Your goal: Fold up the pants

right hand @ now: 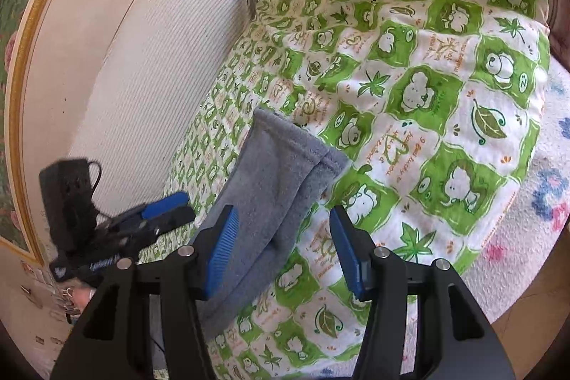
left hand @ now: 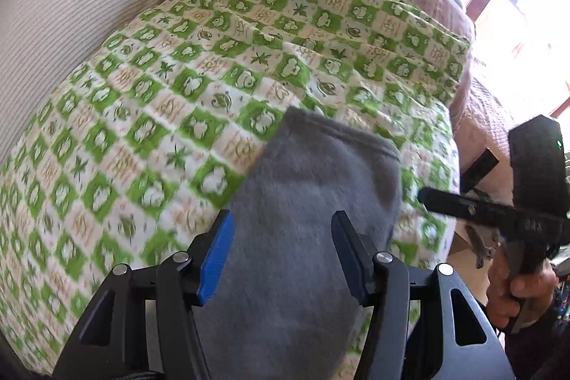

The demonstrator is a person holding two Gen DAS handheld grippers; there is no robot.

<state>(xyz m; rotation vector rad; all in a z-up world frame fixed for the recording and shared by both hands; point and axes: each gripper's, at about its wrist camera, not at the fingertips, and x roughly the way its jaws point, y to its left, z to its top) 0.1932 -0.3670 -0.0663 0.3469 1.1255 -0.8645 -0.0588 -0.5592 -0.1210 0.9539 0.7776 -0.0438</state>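
The grey pants point(right hand: 270, 202) are lying lengthwise-folded on the green quilt point(right hand: 427, 102), while both claws point(left hand: 281, 259) point(right hand: 281, 251) are being held open, empty.

Both claws point(left hand: 281, 259) point(right hand: 281, 255) agape, angled downward

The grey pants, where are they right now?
The grey pants lie on the green-and-white quilt. In the left wrist view they stretch up between the open left gripper; in the right wrist view they lie low and left of centre.
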